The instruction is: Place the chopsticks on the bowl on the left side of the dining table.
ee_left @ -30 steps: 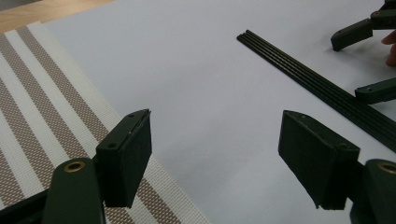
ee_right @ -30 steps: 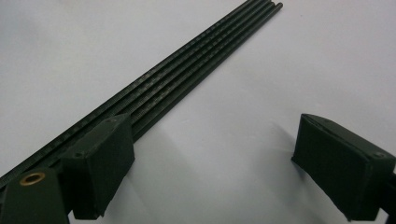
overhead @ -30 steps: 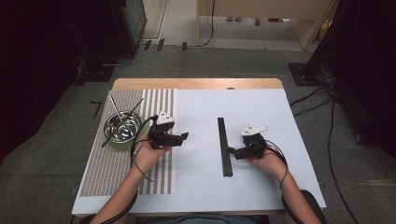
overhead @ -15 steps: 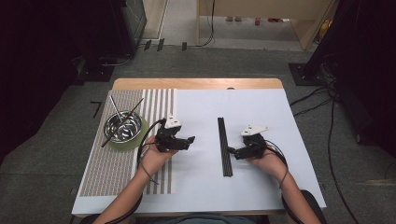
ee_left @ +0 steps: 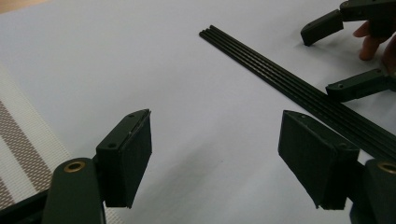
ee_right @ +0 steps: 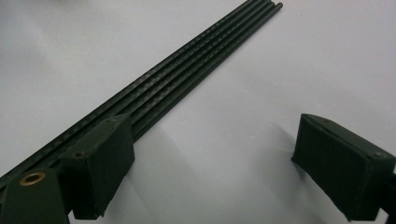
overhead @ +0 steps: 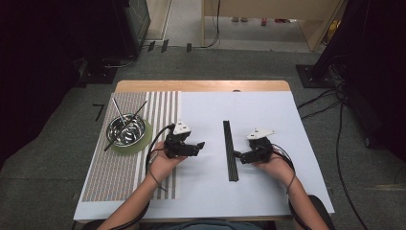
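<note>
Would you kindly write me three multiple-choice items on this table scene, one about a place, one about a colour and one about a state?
1. Where does the bundle of rods lie?
A. between the two grippers
B. inside the bowl
C. on the striped mat

2. What colour are the rods?
A. white
B. black
C. red

3. How do the jaws of the left gripper stand?
A. shut on the rods
B. shut on nothing
C. open with nothing between them

Answers:
1. A: in the high view the rods lie on the white sheet, with the left gripper on one side and the right gripper on the other.
2. B: both gripper views show them black against the white.
3. C: the left gripper view shows bare white sheet between its two pads.
</note>
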